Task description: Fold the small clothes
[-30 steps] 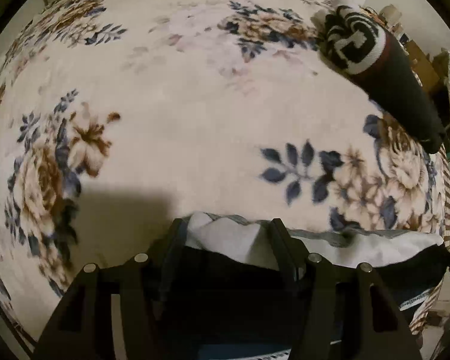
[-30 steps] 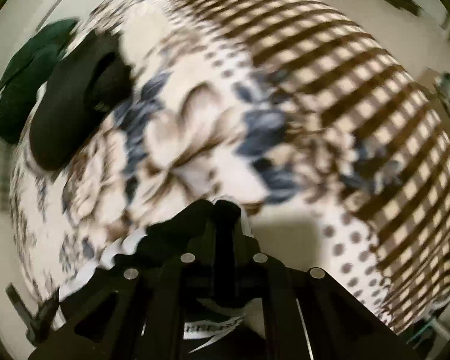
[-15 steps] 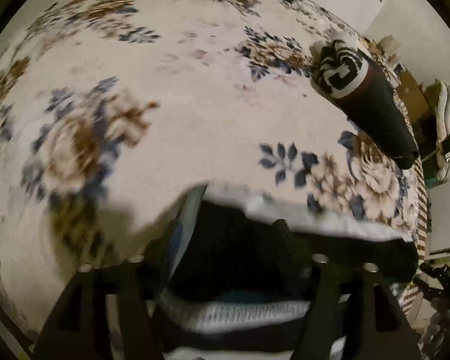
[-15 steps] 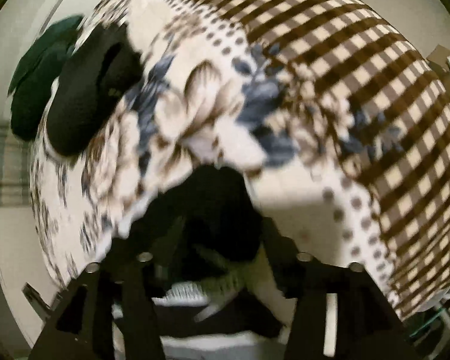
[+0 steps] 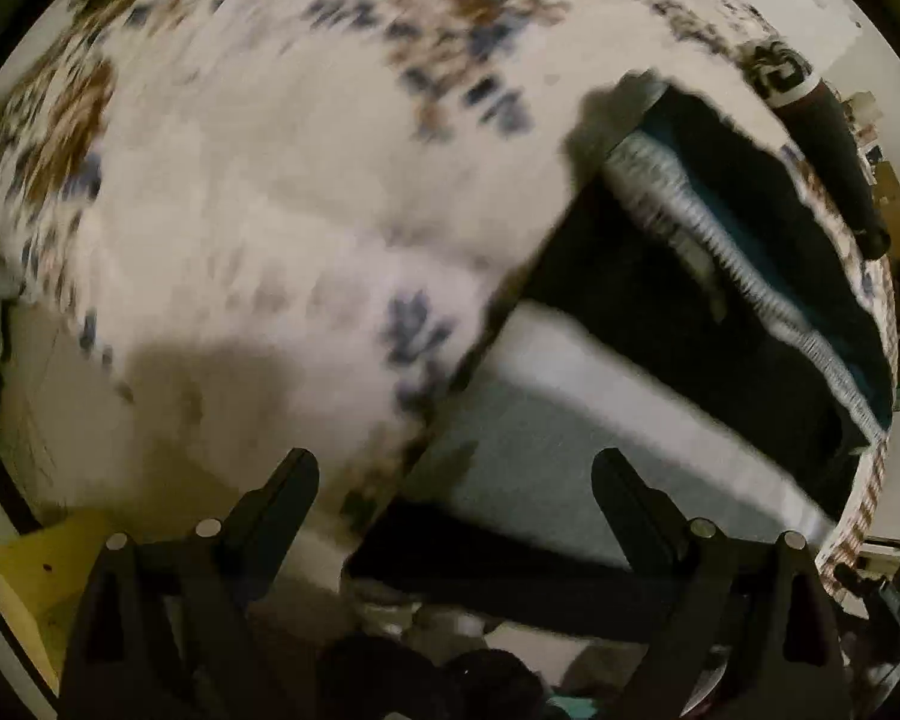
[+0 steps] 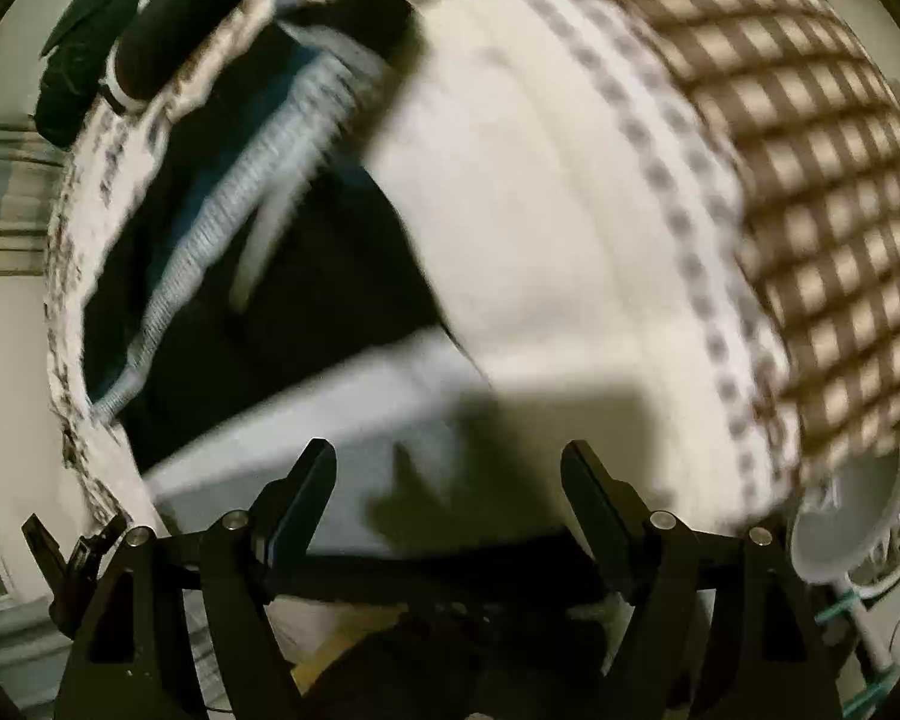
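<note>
While blur smears the left wrist view, the left gripper (image 5: 455, 474) hangs spread apart and empty, the black-and-grey garment (image 5: 708, 324) lying near the blanket's (image 5: 282, 198) right edge. In the right wrist view, the right gripper (image 6: 448, 468) gapes empty above the garment (image 6: 306, 312).

Motion blur smears the blanket (image 5: 258, 192) ahead of both tongs; the garment's (image 5: 720, 276) near edge runs off-frame.
</note>
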`<state>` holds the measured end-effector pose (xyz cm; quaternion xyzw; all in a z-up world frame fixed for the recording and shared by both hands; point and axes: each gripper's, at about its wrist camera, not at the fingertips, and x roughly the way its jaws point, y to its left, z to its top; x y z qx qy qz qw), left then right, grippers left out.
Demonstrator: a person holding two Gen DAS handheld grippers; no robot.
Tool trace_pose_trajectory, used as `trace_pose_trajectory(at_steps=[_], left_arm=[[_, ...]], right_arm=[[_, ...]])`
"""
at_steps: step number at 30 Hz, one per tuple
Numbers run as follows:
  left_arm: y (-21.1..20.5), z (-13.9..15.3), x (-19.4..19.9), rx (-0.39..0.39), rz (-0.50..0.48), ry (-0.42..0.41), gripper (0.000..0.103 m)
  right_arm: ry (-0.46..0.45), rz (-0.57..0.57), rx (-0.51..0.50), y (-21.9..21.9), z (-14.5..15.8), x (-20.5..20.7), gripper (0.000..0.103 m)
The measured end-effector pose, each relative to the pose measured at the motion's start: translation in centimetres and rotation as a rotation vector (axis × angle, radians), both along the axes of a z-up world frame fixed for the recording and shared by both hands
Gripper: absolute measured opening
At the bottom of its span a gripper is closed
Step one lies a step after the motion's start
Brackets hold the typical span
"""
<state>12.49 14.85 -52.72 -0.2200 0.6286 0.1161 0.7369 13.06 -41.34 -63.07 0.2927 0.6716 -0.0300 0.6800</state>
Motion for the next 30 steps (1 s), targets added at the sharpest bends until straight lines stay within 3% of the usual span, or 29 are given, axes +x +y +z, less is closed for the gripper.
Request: trace_pose_trajectory(at_steps=[9,17,23,24,25,26,29,30], left_arm=[[0.4,-5.0,-6.4,-0.092,-0.068,0.011,0.093],[-1.4,-11.3,-7.0,-0.220,-0.217,0.007,0.093],[-1.1,-11.6,-7.4,-0.264,-0.260,-0.066,0.091],[-1.0,-11.4,-7.6,-0.282,-0.255,-0.082,0.086],[-0.8,-11.3,-7.8,-0.304,-0.249,-0.098,0.071],[-0.8,-11.2,-7.7,-0.316,-0.249,-0.100,0.054],[-1.0,-10.6,-7.8,-0.318,-0.255,-0.107,0.027],[-0.9,-10.2,-7.7,-0.319,-0.257,-0.108,0.023]], right_arm=[[0.036,0.109,0.018,0.7,-4.8,-9.1,0.079],[0.027,0.262,0.055,3.1,-8.3,-9.3,0.079],[0.038,0.376,0.064,4.2,-10.3,-9.0,0.079],[0.036,0.384,0.074,4.3,-10.3,-9.1,0.073],[0.031,0.396,0.079,4.5,-10.3,-9.3,0.066],[0.027,0.406,0.076,4.9,-10.1,-9.5,0.053],[0.020,0.423,0.070,5.5,-9.6,-9.9,0.020],[0.016,0.419,0.085,5.6,-9.2,-10.1,0.017]])
